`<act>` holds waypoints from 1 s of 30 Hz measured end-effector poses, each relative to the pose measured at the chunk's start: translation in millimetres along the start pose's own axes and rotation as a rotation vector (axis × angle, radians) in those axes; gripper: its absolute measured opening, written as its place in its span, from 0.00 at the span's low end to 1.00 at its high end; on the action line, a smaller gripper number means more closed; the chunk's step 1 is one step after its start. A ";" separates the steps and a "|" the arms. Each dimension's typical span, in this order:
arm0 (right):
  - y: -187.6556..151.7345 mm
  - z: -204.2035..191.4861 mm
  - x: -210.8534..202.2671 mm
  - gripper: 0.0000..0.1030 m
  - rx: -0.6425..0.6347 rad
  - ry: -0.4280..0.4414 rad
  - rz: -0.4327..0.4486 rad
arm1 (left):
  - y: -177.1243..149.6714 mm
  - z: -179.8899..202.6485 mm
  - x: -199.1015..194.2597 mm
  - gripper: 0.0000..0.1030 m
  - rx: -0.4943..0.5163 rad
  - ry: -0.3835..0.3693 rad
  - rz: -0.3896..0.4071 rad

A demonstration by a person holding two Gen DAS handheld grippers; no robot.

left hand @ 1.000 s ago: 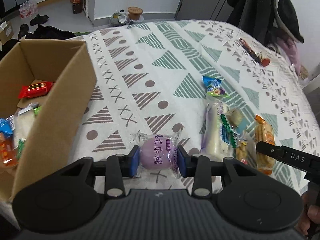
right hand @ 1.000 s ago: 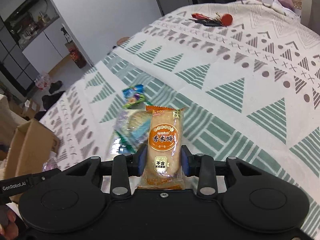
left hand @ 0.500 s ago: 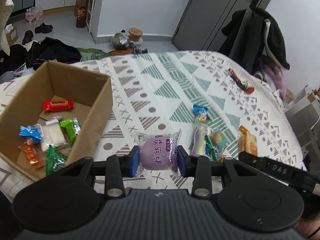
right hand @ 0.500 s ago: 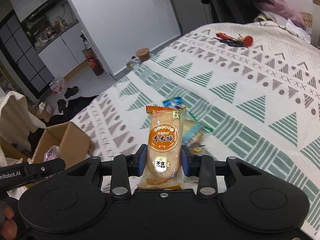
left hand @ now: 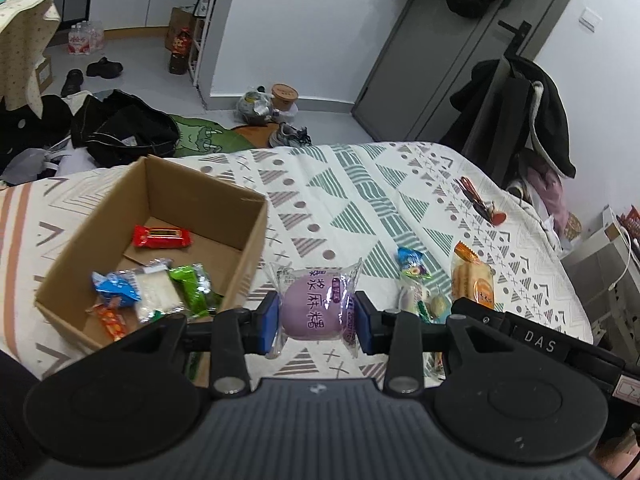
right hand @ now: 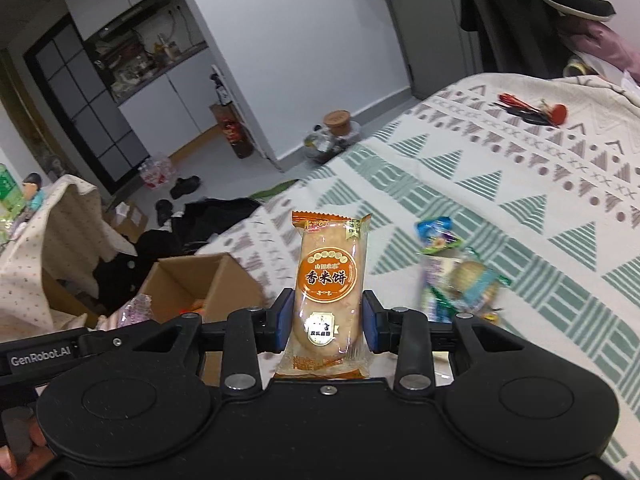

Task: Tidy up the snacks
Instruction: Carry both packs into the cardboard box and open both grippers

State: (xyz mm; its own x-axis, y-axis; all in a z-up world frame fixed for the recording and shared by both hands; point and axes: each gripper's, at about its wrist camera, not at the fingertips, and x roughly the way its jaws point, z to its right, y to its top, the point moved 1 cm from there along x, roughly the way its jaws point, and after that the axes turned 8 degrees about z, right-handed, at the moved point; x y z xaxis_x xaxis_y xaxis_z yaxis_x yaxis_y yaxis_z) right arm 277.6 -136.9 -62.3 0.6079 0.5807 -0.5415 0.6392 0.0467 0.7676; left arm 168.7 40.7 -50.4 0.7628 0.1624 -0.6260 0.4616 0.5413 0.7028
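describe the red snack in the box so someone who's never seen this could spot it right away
On the patterned bedspread stands an open cardboard box. On its floor, towards the far wall, lies the red wrapper, flat and lengthwise, apart from the cluster of blue, white, green and orange packets nearer the front. It is the only all-red, bar-shaped pack there, with a dark band along its middle.

- Cardboard box (left hand: 248,248) on bed (left hand: 360,184), near its left edge; several snack packets (left hand: 160,280) inside.
- Loose snacks (left hand: 416,280) on bed, right of box, well apart from it.
- Keys (left hand: 480,204) farther back, toward bed's right edge.
- Mochi packet (left hand: 316,304) clamped in left gripper (left hand: 316,320), above bed just right of box.
- Rice cracker packet (right hand: 328,288) clamped upright in right gripper (right hand: 328,320).
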 end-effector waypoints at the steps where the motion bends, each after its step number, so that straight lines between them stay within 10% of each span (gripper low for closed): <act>1: 0.2 -4.1 -0.3 0.34 -0.003 0.006 0.006 | 1.6 -2.8 -1.8 0.37 -0.003 0.004 0.003; 30: -2.5 -75.7 31.0 0.34 -0.047 0.135 0.034 | 37.8 -75.2 12.9 0.37 -0.079 0.055 0.022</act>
State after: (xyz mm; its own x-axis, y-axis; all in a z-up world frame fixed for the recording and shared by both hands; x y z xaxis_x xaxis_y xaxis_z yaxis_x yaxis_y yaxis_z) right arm 259.2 -57.5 -55.0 0.5580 0.6868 -0.4658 0.5942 0.0611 0.8020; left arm 162.0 125.4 -57.4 0.7454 0.2185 -0.6298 0.4062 0.6004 0.6889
